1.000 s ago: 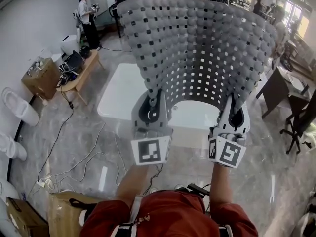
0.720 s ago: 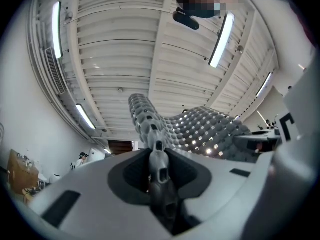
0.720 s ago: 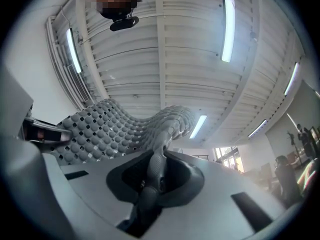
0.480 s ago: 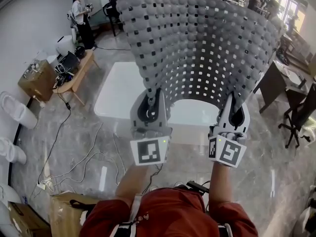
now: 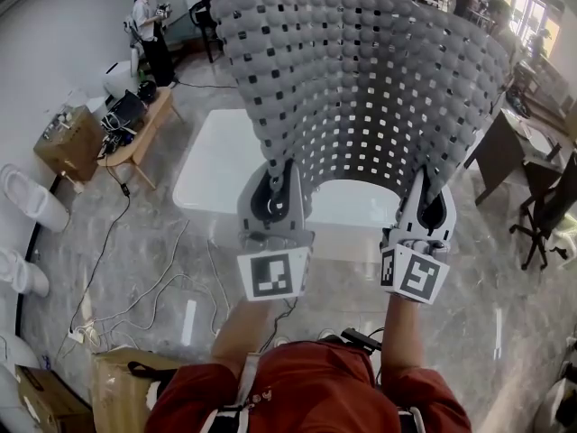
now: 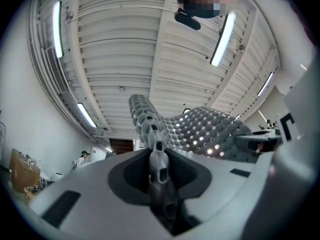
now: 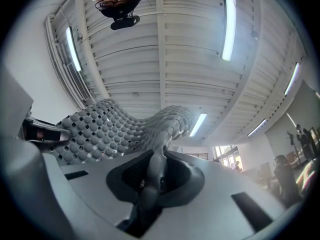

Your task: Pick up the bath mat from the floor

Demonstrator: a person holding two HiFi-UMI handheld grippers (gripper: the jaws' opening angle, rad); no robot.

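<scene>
The grey bath mat [image 5: 361, 70], studded with bumps and square holes, hangs in the air in front of me, held up by its near edge. My left gripper [image 5: 281, 174] is shut on the mat's left corner. My right gripper [image 5: 424, 183] is shut on the right corner. In the left gripper view the mat [image 6: 200, 129] is pinched between the jaws at the left gripper [image 6: 158, 146] and curves away to the right. The right gripper view has the mat [image 7: 115, 129] clamped in the right gripper [image 7: 159, 156] and spreading left. Both grippers point upward toward the ceiling.
A white platform [image 5: 225, 165] lies on the marble floor beneath the mat. To the left stand a low wooden bench [image 5: 135, 142], a cardboard box [image 5: 63, 142] and loose cables [image 5: 135, 287]. A person [image 5: 149, 25] stands far left. A desk and chairs [image 5: 532, 197] are at the right.
The view has shifted slightly and the mat sits a little higher in the frame. Both grips are unchanged.
</scene>
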